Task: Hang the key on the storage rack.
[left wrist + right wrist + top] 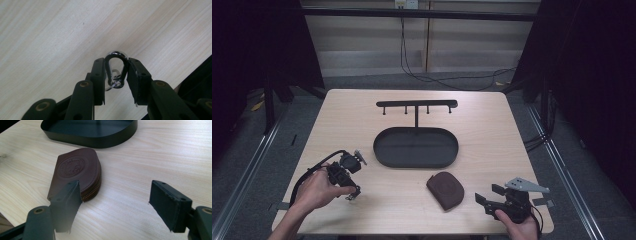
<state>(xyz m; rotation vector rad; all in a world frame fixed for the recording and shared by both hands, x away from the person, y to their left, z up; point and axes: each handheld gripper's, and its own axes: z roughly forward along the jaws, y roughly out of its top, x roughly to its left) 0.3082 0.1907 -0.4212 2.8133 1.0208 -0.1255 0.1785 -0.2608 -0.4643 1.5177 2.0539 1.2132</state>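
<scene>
The left gripper [353, 192] is sitting at about 8 o'clock on the table [347, 107], held by the person's left hand [315, 189]. In the left gripper view its jaws are closing on a shiny metal carabiner [116, 68], one jaw pressing each long side; a small ring [113, 85] is hanging at the carabiner's lower end.

The right gripper [488, 196] is resting at about 5 o'clock, held by the right hand [523, 229]. Its jaws are standing wide apart and gripping nothing.

A brown leather zip pouch [446, 189] is lying flat near 6 o'clock, between the two grippers; in the right gripper view the pouch [75, 173] is lying just beyond the left-hand jaw.

A black oval tray [384, 152] is occupying the table's centre, with a black hook rack [417, 104] standing at its 12 o'clock edge.
</scene>
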